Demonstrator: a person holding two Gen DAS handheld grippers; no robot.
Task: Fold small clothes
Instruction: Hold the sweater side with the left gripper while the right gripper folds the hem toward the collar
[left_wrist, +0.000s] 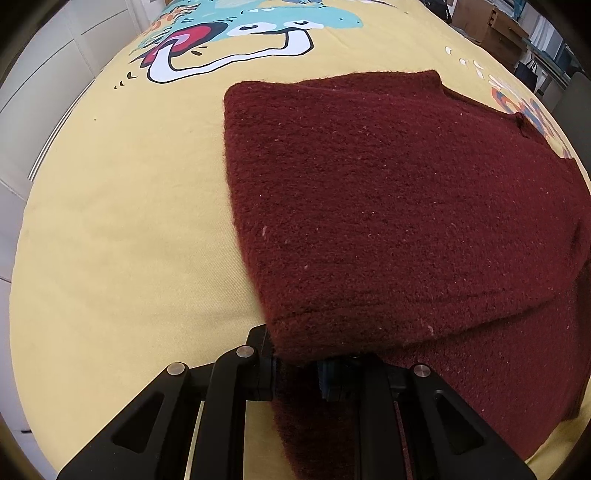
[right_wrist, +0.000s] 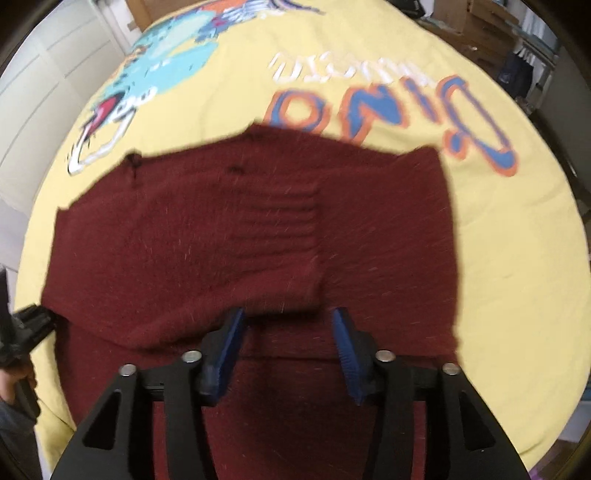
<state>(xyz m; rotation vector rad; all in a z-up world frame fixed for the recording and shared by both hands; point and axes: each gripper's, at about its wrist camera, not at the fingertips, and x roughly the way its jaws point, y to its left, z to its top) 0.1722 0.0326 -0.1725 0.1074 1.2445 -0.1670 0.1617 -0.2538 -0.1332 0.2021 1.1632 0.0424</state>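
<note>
Maroon fuzzy knit garment lies partly folded on yellow cartoon-print bedsheet, near its close edge; top layer doubled over lower layer, ribbed patch at centre. Left gripper fingers pinching folded corner of garment. Right gripper blue ribbed fingers spread apart above knit, holding nothing

My left camera sat low and close at the sweater's left edge, facing across the sheet. My right camera looked down from higher, mid near edge, motion-blurred. Both showed the sweater and the sheet's dinosaur print.
</note>
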